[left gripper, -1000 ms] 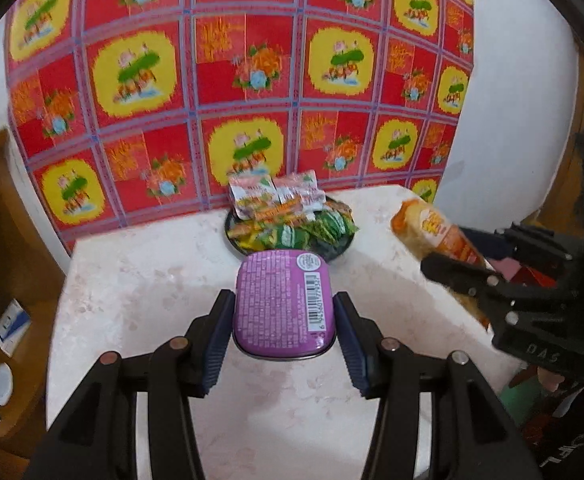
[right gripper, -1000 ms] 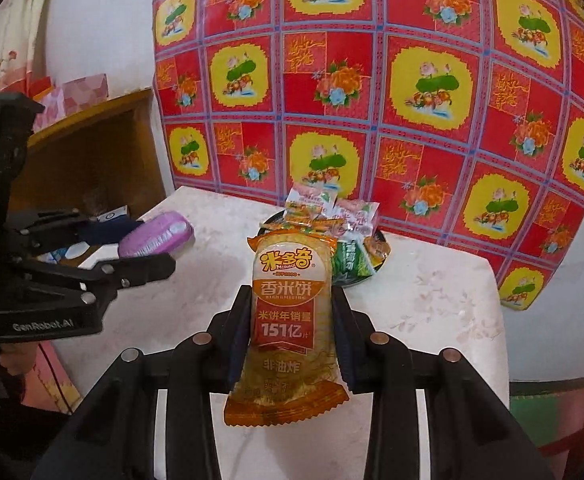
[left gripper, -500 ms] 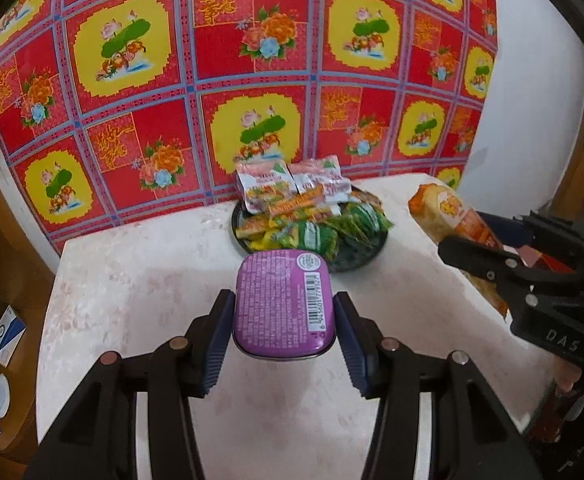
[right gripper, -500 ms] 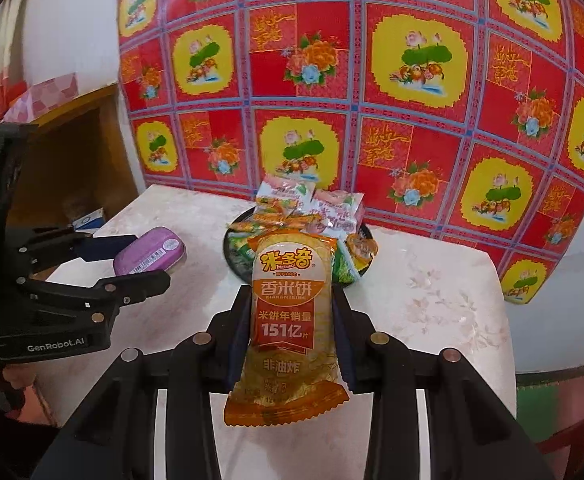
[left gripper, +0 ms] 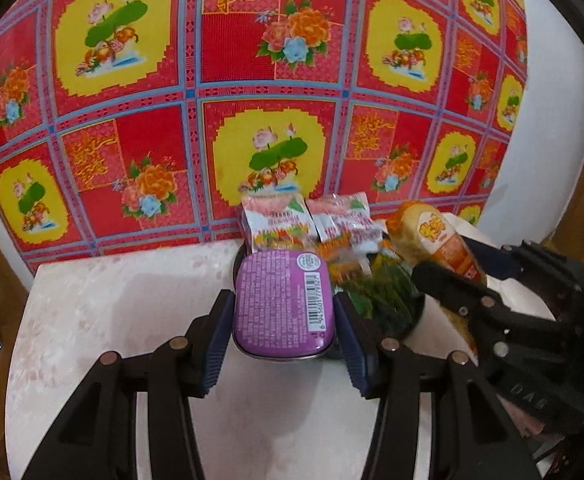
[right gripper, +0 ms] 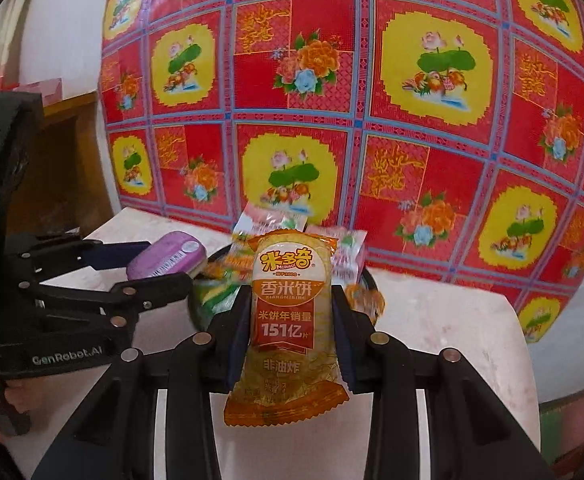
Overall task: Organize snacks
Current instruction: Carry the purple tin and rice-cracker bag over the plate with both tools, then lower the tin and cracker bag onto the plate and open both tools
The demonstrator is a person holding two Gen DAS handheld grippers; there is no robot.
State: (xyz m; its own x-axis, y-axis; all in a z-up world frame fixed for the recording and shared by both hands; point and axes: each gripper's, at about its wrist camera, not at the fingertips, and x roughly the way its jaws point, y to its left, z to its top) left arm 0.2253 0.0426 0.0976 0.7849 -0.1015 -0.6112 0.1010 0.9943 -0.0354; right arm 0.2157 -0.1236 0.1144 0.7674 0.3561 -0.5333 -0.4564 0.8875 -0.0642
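Clamping a flat purple rounded-rectangle tin (left gripper: 283,303) with a printed barcode label between its two blue-padded fingers, the left gripper (left gripper: 282,322) is held above the pale marbled desk (left gripper: 132,320), with the tin's far edge over the near rim of a dark round plate (right gripper: 370,280). The plate is heaped with small snack packets (left gripper: 316,224), pink-and-white ones at its 12 o'clock side and green and orange ones nearer its middle. An orange-and-yellow rice cracker packet (right gripper: 286,320) printed with Chinese characters is gripped upright between the fingers of the right gripper (right gripper: 290,330), just beside the plate at its 5 o'clock. In the left wrist view this packet is seen at 3 o'clock from the tin. A red-and-yellow floral patterned cloth (right gripper: 432,100) is hung behind the desk.
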